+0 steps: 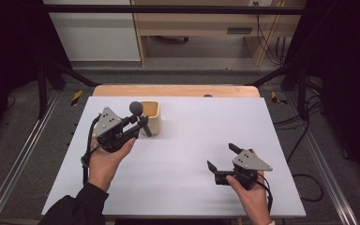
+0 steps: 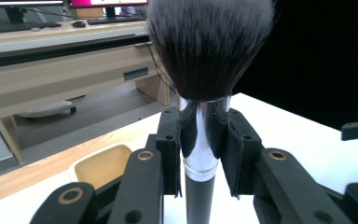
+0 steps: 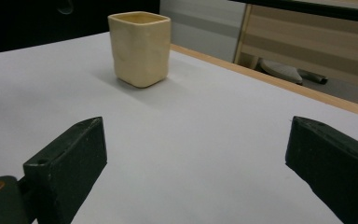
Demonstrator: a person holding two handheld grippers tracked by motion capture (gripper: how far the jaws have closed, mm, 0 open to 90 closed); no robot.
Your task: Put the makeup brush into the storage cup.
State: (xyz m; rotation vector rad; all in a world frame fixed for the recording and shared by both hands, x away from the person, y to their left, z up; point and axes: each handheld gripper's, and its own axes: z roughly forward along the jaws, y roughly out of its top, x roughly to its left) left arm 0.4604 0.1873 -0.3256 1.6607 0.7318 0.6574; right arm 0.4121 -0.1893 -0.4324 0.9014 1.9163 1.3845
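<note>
Brush (image 2: 209, 51) of dark, soft, domed bristles sits on a shiny chrome ferrule and black handle, upright, clamped at the ferrule between the left gripper's (image 1: 139, 123) 2 black pads, just beside the cup (image 1: 151, 117). That cup is cream, squarish, matte, on the white table (image 1: 183, 154). The right gripper (image 1: 221, 157) stands wide, holding nothing.

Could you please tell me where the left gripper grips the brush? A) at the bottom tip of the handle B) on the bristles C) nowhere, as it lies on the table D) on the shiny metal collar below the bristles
D: the left gripper is shut on the brush at its shiny metal collar, just below the bristles.
</note>
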